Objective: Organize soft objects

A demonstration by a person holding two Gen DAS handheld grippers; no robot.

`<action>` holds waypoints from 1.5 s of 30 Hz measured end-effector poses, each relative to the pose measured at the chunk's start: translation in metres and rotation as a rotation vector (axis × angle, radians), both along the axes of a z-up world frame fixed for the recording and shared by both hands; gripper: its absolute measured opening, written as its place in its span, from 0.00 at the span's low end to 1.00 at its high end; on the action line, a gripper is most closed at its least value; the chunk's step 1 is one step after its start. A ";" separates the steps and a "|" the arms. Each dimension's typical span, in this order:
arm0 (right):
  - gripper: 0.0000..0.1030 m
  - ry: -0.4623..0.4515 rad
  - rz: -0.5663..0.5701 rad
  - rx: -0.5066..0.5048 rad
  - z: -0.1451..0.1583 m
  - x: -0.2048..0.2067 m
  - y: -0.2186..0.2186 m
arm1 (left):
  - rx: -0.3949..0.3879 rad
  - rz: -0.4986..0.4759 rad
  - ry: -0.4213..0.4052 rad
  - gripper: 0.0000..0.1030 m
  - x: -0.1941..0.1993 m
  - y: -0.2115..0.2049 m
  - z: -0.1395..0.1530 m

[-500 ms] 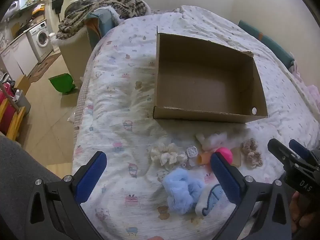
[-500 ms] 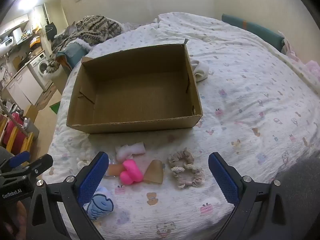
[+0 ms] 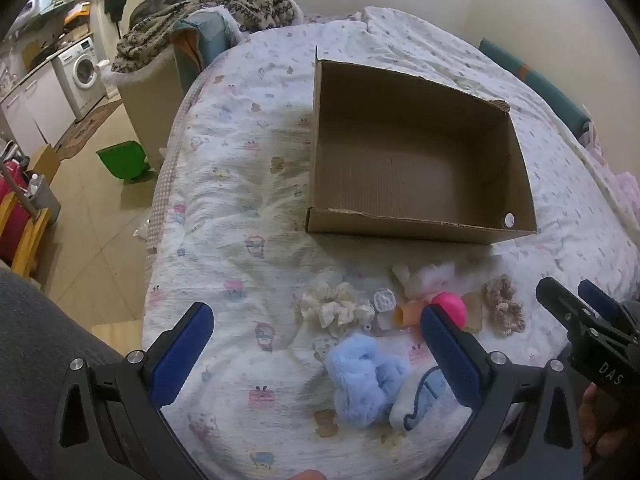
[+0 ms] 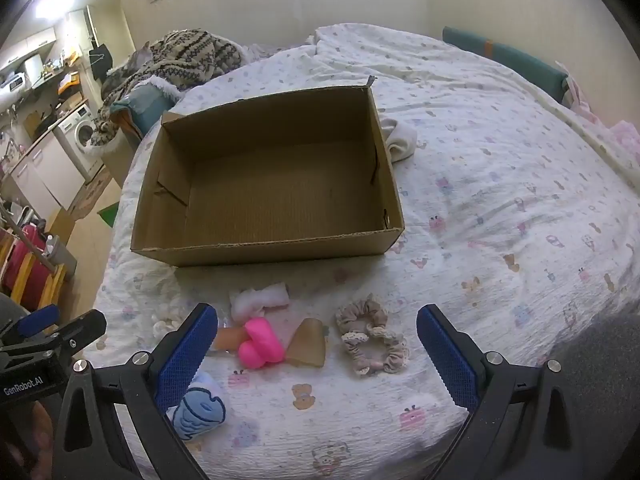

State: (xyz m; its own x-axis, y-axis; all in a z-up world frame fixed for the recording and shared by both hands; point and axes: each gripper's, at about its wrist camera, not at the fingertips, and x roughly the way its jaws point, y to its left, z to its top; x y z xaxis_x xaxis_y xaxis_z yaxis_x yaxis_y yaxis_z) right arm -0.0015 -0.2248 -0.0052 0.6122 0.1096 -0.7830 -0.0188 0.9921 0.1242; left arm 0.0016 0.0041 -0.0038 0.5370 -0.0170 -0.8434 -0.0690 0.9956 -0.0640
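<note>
An open, empty cardboard box (image 3: 516, 152) (image 4: 160, 208) sits on the bed. In front of it lie soft items: a cream scrunchie (image 3: 334, 308), a fluffy blue piece (image 3: 360, 376), a blue and white sock (image 3: 420, 398) (image 4: 198, 410), a pink ball-like toy (image 3: 450, 306) (image 4: 260, 344), a white fluffy piece (image 3: 430, 274) (image 4: 260, 298), a tan wedge (image 4: 308, 344) and beige scrunchies (image 3: 504, 308) (image 4: 372, 336). My left gripper (image 3: 316, 344) is open above the near items. My right gripper (image 4: 318, 352) is open above the pink toy and scrunchies. Both hold nothing.
The bed (image 3: 240, 184) has a patterned white sheet. A white cloth (image 4: 398, 138) lies right of the box. A knitted blanket pile (image 3: 208, 8) and a chair stand at the far left. A green bin (image 3: 124, 158) is on the floor, and a washing machine (image 3: 82, 68) beyond.
</note>
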 end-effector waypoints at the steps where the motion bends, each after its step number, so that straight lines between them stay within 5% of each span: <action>1: 1.00 0.000 -0.001 0.002 0.000 0.000 0.000 | -0.001 0.000 0.000 1.00 0.000 0.000 0.000; 45: 1.00 0.017 -0.012 -0.008 -0.004 0.002 0.001 | -0.009 -0.010 0.034 1.00 0.001 -0.004 -0.007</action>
